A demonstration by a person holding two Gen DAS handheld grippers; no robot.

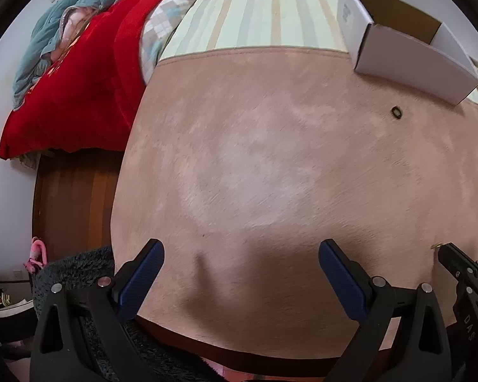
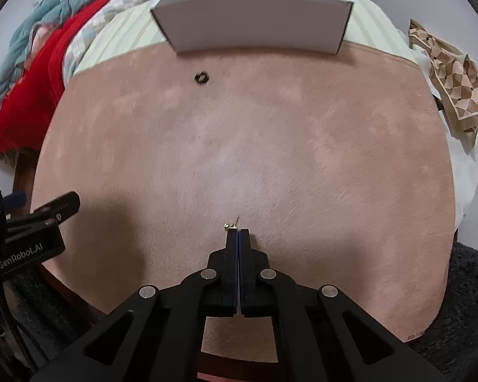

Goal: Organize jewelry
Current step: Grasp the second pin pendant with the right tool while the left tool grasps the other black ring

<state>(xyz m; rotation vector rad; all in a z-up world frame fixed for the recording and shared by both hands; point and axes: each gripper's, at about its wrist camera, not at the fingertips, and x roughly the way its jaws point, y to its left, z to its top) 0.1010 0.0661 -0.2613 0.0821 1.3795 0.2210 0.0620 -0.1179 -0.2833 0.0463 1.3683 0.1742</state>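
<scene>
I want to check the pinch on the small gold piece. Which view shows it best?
The right wrist view: the small gold piece sits centred at the tips of the shut right gripper. The left wrist view shows only a gold speck at that gripper's tip, near the frame edge.

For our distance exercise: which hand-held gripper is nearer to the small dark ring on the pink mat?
Neither clearly: the pictures don't settle it. The ring lies near the white box, far ahead of both the shut right hand-held gripper and the open left hand-held gripper.

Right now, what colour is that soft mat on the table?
Dusty pink mat, seen best in the right wrist view.
</scene>
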